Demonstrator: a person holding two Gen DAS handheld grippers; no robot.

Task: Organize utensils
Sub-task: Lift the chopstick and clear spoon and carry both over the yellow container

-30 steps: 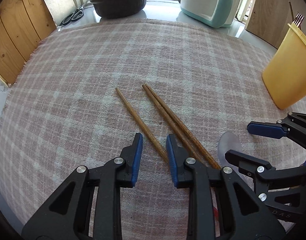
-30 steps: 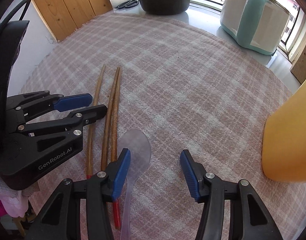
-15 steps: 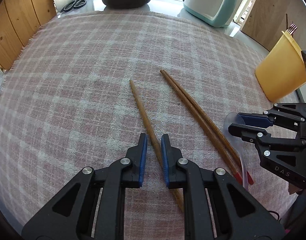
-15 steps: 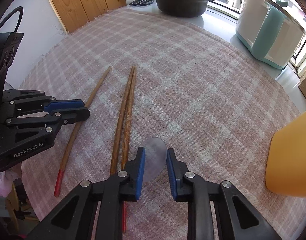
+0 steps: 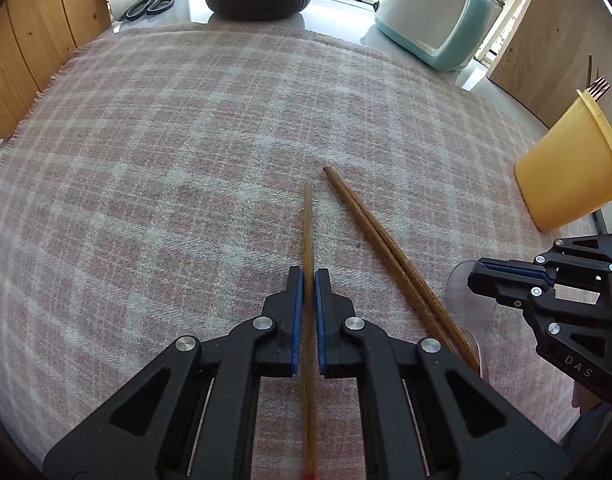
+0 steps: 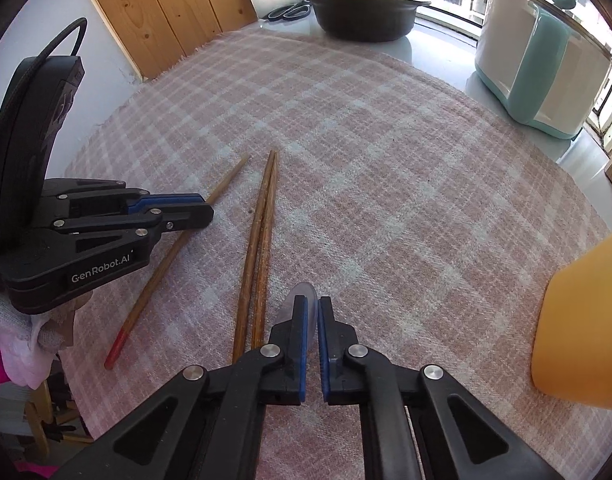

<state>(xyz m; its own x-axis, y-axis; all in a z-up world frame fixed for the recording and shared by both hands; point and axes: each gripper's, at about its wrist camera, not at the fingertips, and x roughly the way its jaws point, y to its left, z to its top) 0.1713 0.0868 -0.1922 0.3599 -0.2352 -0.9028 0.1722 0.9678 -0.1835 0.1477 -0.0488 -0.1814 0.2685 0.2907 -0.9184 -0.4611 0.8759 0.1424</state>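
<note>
Left wrist view: the left tool sits at the lower centre of the frame, its blue pads clamped on a single wooden chopstick that runs straight up the frame from between them.
Chopstick pair: two more chopsticks lie side by side on the checked cloth, just right of the held one, slanting from centre down toward the lower right.
Right tool, same view: the right tool enters from the right edge, closed over a clear plastic spoon whose bowl shows under its tips.
Yellow holder: a yellow container stands at the right edge of the frame, with fork tines showing above its rim.
Right wrist view: the right tool's pads are pressed together on the clear spoon, whose bowl tip peeks out above them at lower centre.
Left tool, right wrist view: the left tool comes in from the left, gripping the single chopstick, whose red end points to the lower left.
Back of the bench: a dark pot with a yellow lid, scissors and a white and teal appliance stand along the top of the frame.
</note>
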